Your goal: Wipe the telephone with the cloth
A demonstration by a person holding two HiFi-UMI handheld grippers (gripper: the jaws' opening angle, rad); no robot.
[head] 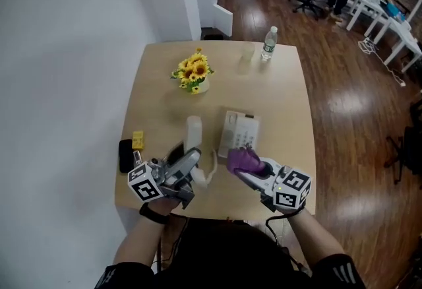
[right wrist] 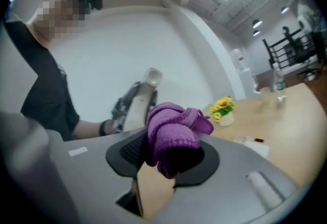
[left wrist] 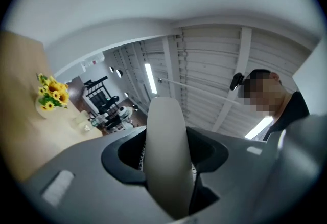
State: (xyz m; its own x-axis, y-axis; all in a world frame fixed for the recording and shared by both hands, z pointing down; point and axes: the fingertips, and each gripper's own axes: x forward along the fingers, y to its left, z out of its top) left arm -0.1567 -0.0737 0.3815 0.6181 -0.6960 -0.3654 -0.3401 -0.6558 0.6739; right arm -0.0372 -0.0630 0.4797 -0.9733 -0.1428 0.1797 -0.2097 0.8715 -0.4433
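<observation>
The white telephone base (head: 238, 132) lies on the wooden table (head: 290, 116), near its middle. My left gripper (head: 190, 157) is shut on the white handset (head: 193, 130), lifted off the base to its left, and a curled cord (head: 210, 173) hangs from it. In the left gripper view the handset (left wrist: 166, 151) stands between the jaws and points up toward the ceiling. My right gripper (head: 242, 163) is shut on a bunched purple cloth (head: 242, 159) at the base's near edge. The right gripper view shows the cloth (right wrist: 172, 133) in the jaws, with the handset (right wrist: 143, 96) just behind it.
A pot of sunflowers (head: 193, 74), a clear glass (head: 247, 53) and a water bottle (head: 268, 43) stand at the far side. A yellow item (head: 138, 140) and a black item (head: 125, 155) lie at the left edge. The wall is at the left; office chairs and white desks are far right.
</observation>
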